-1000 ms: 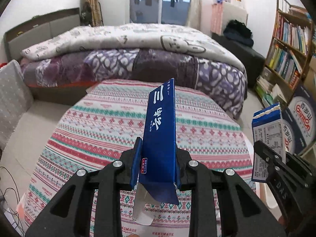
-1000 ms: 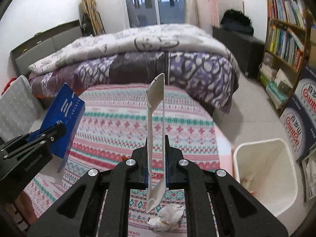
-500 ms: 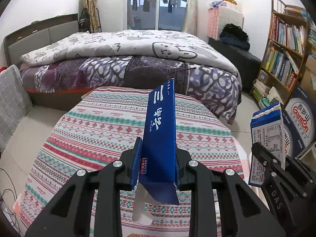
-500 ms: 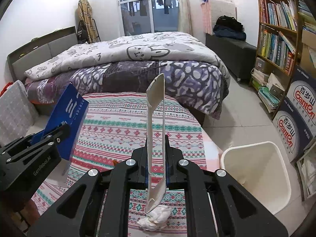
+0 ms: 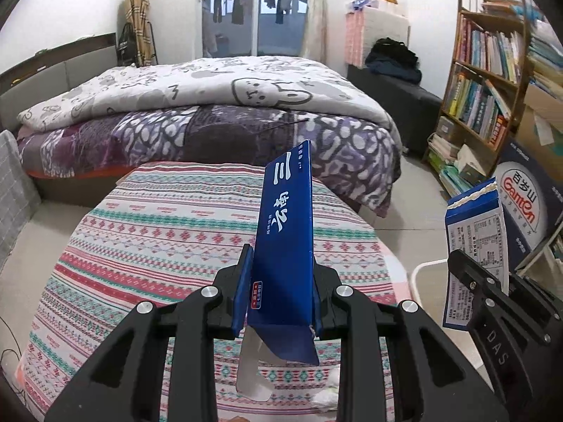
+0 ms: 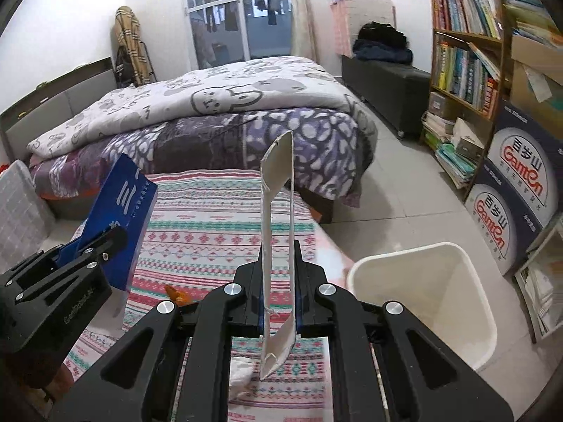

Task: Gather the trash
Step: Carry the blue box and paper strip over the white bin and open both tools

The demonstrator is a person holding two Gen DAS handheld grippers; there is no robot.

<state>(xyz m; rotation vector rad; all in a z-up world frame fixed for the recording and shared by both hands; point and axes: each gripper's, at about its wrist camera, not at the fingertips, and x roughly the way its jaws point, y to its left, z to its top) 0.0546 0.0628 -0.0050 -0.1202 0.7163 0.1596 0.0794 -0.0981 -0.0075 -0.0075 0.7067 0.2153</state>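
Two flattened cartons held up, ready for the bin

To drop cleanly, each carton should pass over the white bin (image 6: 425, 302) before release. Left of the bin, the left hand-held gripper (image 5: 281, 302) pinches the blue carton (image 5: 286, 242) upright above the table (image 5: 169, 232); nearer the bin, the right hand-held gripper (image 6: 279, 292) pinches the pale carton (image 6: 278, 246) edge-on, level and pointing forward.

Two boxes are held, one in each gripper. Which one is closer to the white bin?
The flattened box in the right gripper: the bin is right beside it. The blue box in the left gripper is over the table.
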